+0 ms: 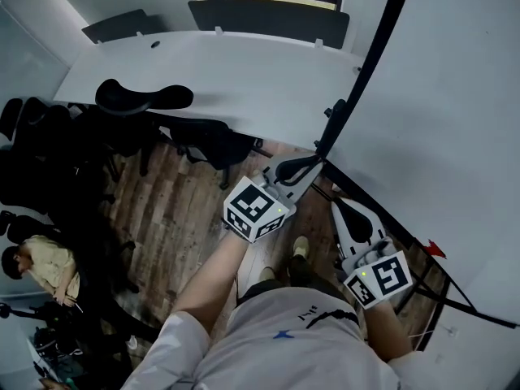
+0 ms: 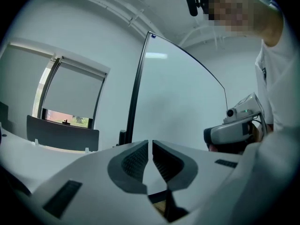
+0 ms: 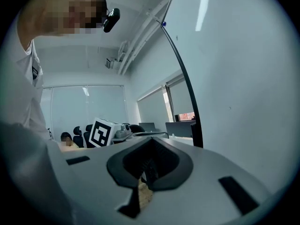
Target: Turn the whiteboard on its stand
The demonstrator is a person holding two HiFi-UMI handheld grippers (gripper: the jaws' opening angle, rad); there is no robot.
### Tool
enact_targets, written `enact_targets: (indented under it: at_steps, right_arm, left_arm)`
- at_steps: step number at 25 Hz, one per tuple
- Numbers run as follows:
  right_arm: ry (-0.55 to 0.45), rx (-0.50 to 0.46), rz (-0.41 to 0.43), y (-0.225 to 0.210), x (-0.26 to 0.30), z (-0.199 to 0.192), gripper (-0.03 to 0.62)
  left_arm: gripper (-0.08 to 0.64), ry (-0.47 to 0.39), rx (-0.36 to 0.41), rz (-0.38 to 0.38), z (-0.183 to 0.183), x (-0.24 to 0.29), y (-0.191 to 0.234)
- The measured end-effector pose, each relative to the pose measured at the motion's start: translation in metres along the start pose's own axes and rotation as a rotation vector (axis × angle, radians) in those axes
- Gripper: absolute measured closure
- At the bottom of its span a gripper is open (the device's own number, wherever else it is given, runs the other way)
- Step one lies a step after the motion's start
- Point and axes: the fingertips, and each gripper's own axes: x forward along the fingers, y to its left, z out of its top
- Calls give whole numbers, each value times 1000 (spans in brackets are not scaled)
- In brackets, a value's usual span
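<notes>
Nearest you, your two forearms reach down and forward over the wooden floor. Your left claw is pressed together, with only a hairline slit between its ribbed pads and nothing caught in it. Your right claw sits lower and to the right. Its pads also meet, and it too is empty. From the left gripper view you can see the right gripper just alongside. From the right gripper view the left gripper's marker cube shows in the same way.

Just past both claws stands the whiteboard, upright on its stand. Its white face fills your right side and rises high above each claw. The black post runs along the board's left edge. Your left claw points close to the foot of it, without gripping it.

Further left, black chairs crowd the floor. Behind them a long white worktop runs across the room. A seated person is well apart at your far left.
</notes>
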Motion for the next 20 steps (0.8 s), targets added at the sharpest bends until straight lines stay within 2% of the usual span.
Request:
enact_targets:
  at_steps: [5, 12, 20]
  right_arm:
    - [63, 5, 44, -29, 22, -7, 580]
    - [124, 9, 104, -49, 52, -23, 580]
    - [172, 7, 138, -57, 68, -39, 580]
  left_arm:
    - [437, 37, -20, -12, -27, 34, 32]
    - [334, 124, -36, -51, -72, 75, 81]
    - [298, 179, 3, -156, -92, 107, 94]
